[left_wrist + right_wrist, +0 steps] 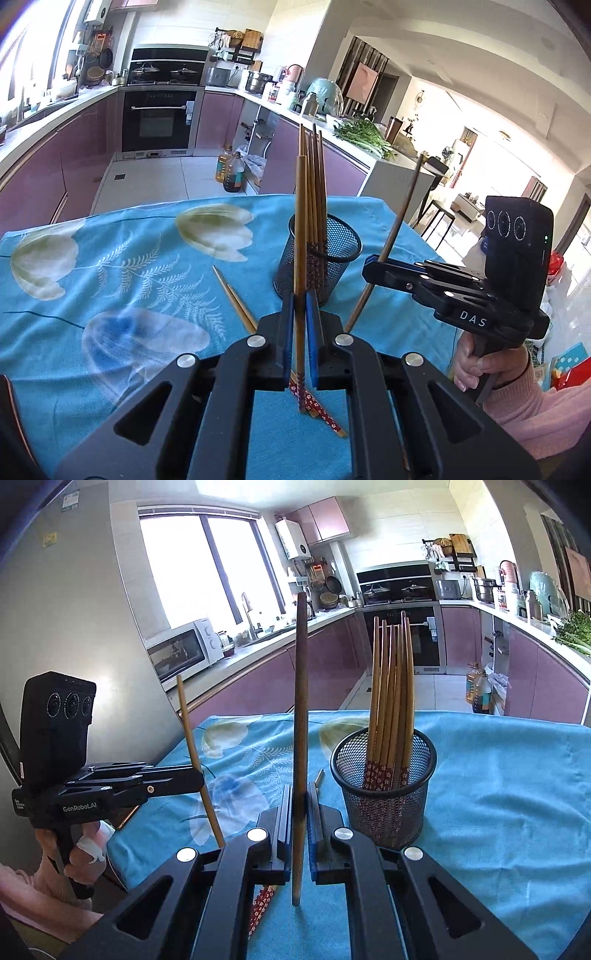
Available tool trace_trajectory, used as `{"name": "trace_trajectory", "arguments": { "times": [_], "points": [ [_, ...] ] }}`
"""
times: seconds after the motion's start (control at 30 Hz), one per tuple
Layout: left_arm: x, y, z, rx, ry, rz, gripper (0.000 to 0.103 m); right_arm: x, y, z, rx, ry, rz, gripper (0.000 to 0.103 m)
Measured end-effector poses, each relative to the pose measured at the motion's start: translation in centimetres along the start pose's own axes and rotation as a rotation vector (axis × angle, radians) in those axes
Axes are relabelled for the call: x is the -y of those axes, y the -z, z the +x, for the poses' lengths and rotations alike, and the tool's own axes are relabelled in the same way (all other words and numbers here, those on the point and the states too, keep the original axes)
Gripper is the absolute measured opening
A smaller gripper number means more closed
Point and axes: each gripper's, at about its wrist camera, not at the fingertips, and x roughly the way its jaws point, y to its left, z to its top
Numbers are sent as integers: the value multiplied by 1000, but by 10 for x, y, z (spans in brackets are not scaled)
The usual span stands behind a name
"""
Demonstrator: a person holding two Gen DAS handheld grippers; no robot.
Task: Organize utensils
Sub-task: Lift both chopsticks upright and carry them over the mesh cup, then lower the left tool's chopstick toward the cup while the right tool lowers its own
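A black mesh cup (341,258) (384,805) stands on the blue flowered tablecloth (129,266) with several wooden chopsticks (314,177) (391,686) upright in it. My left gripper (300,301) (197,775) is shut on a light wooden chopstick (301,229) (190,738), held nearly upright just in front of the cup. My right gripper (300,792) (371,267) is shut on a dark brown chopstick (300,701) (400,218), also upright, to the left of the cup in its own view. Loose chopsticks (236,301) (262,901) lie on the cloth below both grippers.
A hand in a pink sleeve (517,391) holds the right gripper's handle. Beyond the table's far edge (221,201) are purple kitchen cabinets, an oven (159,122) and oil bottles (231,170) on the floor. A microwave (181,650) sits on the left counter.
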Motion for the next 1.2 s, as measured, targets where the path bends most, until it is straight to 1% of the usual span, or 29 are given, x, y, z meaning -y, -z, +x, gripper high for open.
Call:
{"name": "trace_trajectory", "arguments": {
  "times": [0.37, 0.8, 1.2],
  "points": [
    [1, -12, -5, 44, 34, -11, 7, 2, -14, -11, 50, 10, -11, 6],
    [8, -33, 0, 82, 47, 19, 7, 4, -23, -26, 92, 44, -33, 6],
    [15, -50, 8, 106, 58, 52, 7, 6, -40, -33, 129, 69, -54, 6]
  ]
}}
